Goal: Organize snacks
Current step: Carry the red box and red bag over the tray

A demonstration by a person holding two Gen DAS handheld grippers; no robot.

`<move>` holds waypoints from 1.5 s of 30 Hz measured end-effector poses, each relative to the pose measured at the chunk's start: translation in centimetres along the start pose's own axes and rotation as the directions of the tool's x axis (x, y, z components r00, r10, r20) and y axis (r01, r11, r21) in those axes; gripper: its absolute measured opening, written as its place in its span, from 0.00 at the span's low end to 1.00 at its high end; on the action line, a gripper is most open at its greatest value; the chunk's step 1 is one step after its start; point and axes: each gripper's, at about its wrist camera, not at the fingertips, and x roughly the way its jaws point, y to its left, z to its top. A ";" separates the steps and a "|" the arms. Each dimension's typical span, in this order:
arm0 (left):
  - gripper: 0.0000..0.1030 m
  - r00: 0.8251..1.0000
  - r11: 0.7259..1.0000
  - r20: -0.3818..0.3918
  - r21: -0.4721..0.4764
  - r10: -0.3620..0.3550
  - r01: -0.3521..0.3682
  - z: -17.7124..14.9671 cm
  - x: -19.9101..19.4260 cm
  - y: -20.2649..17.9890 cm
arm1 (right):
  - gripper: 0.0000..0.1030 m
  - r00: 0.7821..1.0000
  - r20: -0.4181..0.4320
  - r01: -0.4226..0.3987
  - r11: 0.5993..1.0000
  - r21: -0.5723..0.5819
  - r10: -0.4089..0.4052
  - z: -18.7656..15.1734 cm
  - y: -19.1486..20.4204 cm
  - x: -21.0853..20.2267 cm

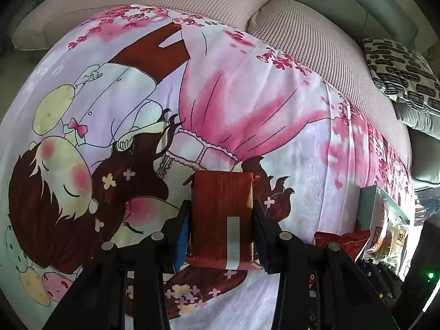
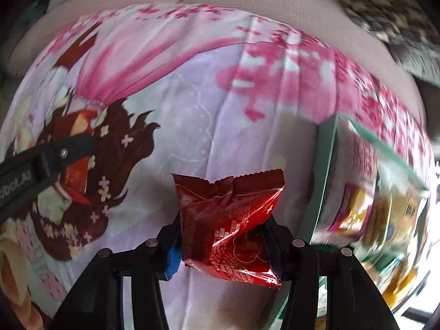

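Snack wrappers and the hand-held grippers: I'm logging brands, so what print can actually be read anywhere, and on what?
"OBOLA", cut off at the frame edge: on the left hand-held gripper, right wrist view.
Red snack packet in the right hand-held gripper: small print, unreadable.
Dark red snack pack: grey strip, no legible text.
Snack box: labels blurred.

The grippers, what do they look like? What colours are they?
Both are black plastic. The left gripper has two black jaws on angled struts with round silver bolts, and a blue pad on one inner face. The right gripper looks the same, blue pad too. White lettering runs along the left one's side in the right wrist view.
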 end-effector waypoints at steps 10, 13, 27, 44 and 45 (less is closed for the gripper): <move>0.41 0.999 0.999 -0.017 0.002 -0.036 0.036 -0.4 0.1 -0.7 | 0.51 0.995 0.099 -0.027 0.984 0.174 0.009 -2.9 -2.1 -0.5; 0.41 0.998 0.998 -0.030 0.008 -0.056 0.056 -0.6 0.3 -1.1 | 0.50 0.993 0.119 -0.041 0.979 0.199 0.017 -3.5 -2.5 -1.1; 0.41 0.997 0.996 -0.007 0.033 -0.079 0.080 -1.2 -0.3 -2.9 | 0.50 0.966 0.256 -0.112 0.961 0.254 0.045 -6.7 -4.7 -6.0; 0.41 0.973 0.928 0.032 0.308 -0.230 0.209 -4.9 -3.8 -13.3 | 0.50 0.943 0.323 -0.102 0.854 0.510 -0.080 -10.1 -17.1 -9.3; 0.41 0.970 0.918 0.027 0.332 -0.241 0.218 -5.4 -3.9 -14.1 | 0.50 0.943 0.320 -0.099 0.840 0.533 -0.091 -10.5 -18.1 -9.4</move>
